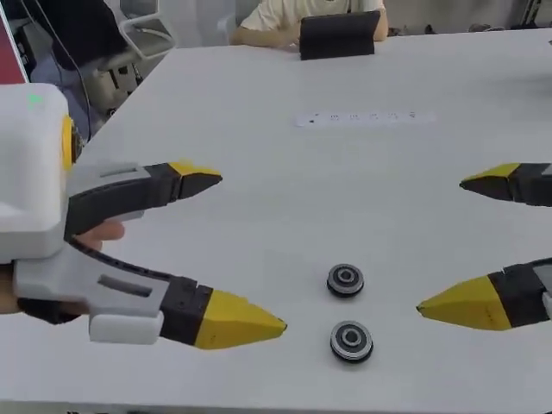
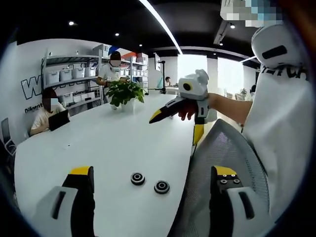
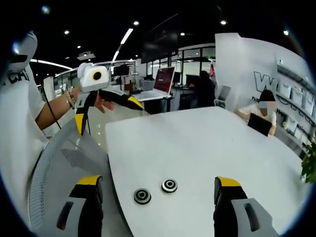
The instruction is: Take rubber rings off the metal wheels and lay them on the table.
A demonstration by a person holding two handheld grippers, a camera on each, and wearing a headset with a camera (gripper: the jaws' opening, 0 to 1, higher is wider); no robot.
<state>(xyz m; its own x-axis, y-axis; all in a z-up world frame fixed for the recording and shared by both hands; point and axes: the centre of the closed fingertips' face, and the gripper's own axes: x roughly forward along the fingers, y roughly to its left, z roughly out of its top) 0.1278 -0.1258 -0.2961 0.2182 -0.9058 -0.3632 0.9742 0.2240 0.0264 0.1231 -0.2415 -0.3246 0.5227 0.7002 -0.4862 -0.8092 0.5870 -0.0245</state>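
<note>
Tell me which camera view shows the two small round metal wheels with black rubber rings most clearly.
The head view. There the far round black-rimmed metal wheel and the near round black-rimmed metal wheel look largest, with distinct hubs. Both gripper views show the pair smaller, low between the jaws.

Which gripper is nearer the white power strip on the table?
Right. The right gripper hangs just right of the power strip, on the person's side of it; the left gripper is farther off to its left.
</note>
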